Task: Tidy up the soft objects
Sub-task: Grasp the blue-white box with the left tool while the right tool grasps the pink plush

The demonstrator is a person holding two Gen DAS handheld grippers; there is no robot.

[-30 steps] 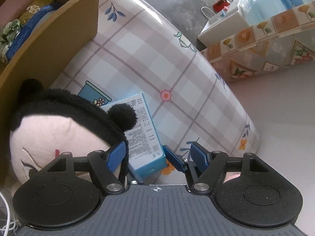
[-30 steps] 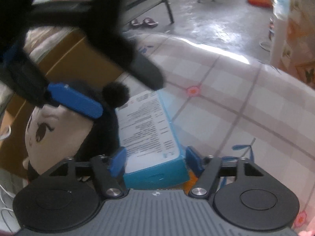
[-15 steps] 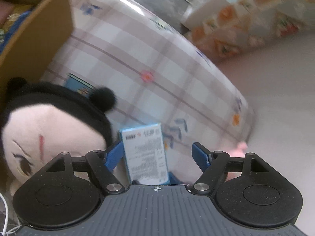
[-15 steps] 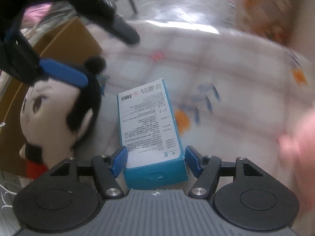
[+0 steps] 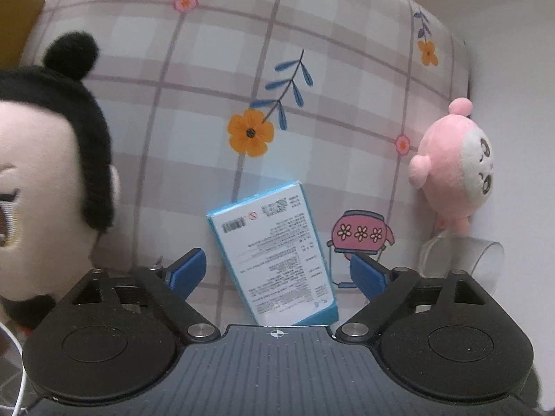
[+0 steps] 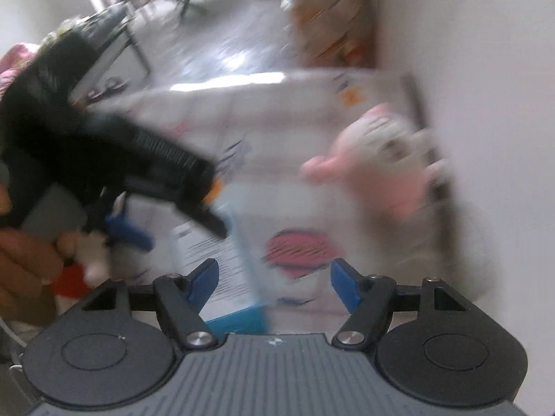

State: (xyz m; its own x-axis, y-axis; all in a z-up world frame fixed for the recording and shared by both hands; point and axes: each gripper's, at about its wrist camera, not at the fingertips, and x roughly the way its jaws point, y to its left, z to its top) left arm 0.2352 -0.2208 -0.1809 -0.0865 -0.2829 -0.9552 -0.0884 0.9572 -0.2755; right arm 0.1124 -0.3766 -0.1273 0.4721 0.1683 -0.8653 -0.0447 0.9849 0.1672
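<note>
A blue and white box (image 5: 274,249) lies flat on the checked tablecloth (image 5: 208,86). My left gripper (image 5: 277,267) points down over it, its jaws opening wide, with the box between the blue pads (image 5: 189,270) untouched. A black-haired doll (image 5: 41,180) lies at the left. A pink plush (image 5: 454,170) leans at the table's right edge by the wall. The right wrist view is blurred: my right gripper (image 6: 274,275) hangs over the table, jaws opening, with the box (image 6: 215,253) under its left finger. The pink plush (image 6: 381,159) is ahead to the right.
A clear glass cup (image 5: 461,260) lies on its side below the pink plush. A cardboard box corner (image 5: 14,17) shows at the top left. The left gripper (image 6: 173,228) and the hand (image 6: 24,260) holding it fill the left of the right wrist view.
My left gripper moved right from the doll to above the box, and its jaws widened. The pink plush and glass came into view. My right gripper swung right and up, blurring its view.
</note>
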